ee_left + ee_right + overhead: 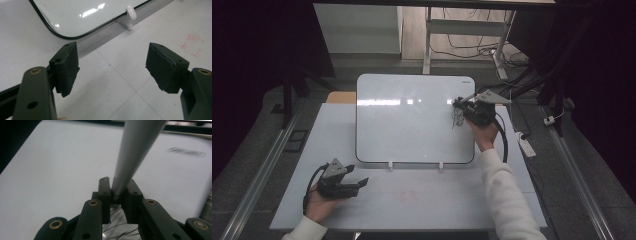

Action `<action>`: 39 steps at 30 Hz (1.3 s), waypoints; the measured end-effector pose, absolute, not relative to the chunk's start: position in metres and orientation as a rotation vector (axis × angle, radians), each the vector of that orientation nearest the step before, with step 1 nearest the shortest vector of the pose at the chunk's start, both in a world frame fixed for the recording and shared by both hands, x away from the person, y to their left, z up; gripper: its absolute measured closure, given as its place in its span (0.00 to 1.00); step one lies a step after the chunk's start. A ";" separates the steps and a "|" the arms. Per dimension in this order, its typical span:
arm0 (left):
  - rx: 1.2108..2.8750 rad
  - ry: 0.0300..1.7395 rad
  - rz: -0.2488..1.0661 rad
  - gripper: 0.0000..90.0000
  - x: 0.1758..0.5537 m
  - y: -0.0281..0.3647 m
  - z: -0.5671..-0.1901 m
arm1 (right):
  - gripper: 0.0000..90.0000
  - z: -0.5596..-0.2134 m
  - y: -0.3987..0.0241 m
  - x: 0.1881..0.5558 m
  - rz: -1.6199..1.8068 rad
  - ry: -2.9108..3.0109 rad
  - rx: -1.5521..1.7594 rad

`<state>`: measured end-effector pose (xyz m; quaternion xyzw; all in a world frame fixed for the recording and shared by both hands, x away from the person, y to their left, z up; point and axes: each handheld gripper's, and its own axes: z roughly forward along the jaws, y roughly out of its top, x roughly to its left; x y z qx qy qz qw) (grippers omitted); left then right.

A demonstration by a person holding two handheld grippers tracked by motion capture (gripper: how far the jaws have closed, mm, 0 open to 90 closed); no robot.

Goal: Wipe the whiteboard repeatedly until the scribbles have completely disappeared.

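No legible txt; whiteboard [412,125] logo too blurry.

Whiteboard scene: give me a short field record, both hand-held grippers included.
board: white glossy whiteboard with thin black rim, propped on the pale grey table
marks: black scribble near the board's right edge
right hand-held gripper: shut on a grey tapered marker, at the scribble
left hand-held gripper: open, holding nothing, over the table in front of the board

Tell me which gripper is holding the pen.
The right gripper, up at the whiteboard's right edge by the scribble, jaws clamped on the pen. The left gripper sits open and empty.
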<state>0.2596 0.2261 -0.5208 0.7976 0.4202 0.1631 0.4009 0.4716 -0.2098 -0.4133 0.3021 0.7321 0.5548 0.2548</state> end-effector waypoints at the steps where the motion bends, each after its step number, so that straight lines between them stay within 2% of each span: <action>1: 2.017 1.063 0.411 0.30 0.260 0.226 -0.521 | 0.86 -0.416 -0.207 0.468 1.478 2.025 0.775; 7: 2.018 1.056 0.420 0.30 0.258 0.225 -0.520 | 0.86 -0.410 -0.240 0.475 1.548 1.844 0.961; 11: 2.017 1.064 0.415 0.30 0.259 0.226 -0.521 | 0.86 -0.414 -0.219 0.466 1.436 1.990 0.792; 16: 2.015 1.060 0.420 0.30 0.258 0.225 -0.520 | 0.86 -0.408 -0.239 0.478 1.533 1.840 0.973; 20: 2.013 1.069 0.412 0.30 0.260 0.227 -0.521 | 0.86 -0.415 -0.217 0.464 1.433 2.002 0.791; 25: 2.013 1.060 0.417 0.30 0.258 0.225 -0.520 | 0.86 -0.411 -0.245 0.471 1.512 1.859 0.969; 29: 2.010 1.064 0.415 0.30 0.259 0.226 -0.520 | 0.86 -0.416 -0.224 0.460 1.422 2.010 0.821; 31: 2.014 1.065 0.413 0.30 0.260 0.226 -0.521 | 0.86 -0.415 -0.223 0.459 1.395 2.017 0.802; 34: 2.012 1.060 0.417 0.30 0.258 0.225 -0.520 | 0.86 -0.412 -0.245 0.466 1.481 1.896 0.958; 39: 2.012 1.064 0.412 0.30 0.260 0.226 -0.520 | 0.86 -0.415 -0.232 0.457 1.403 1.995 0.842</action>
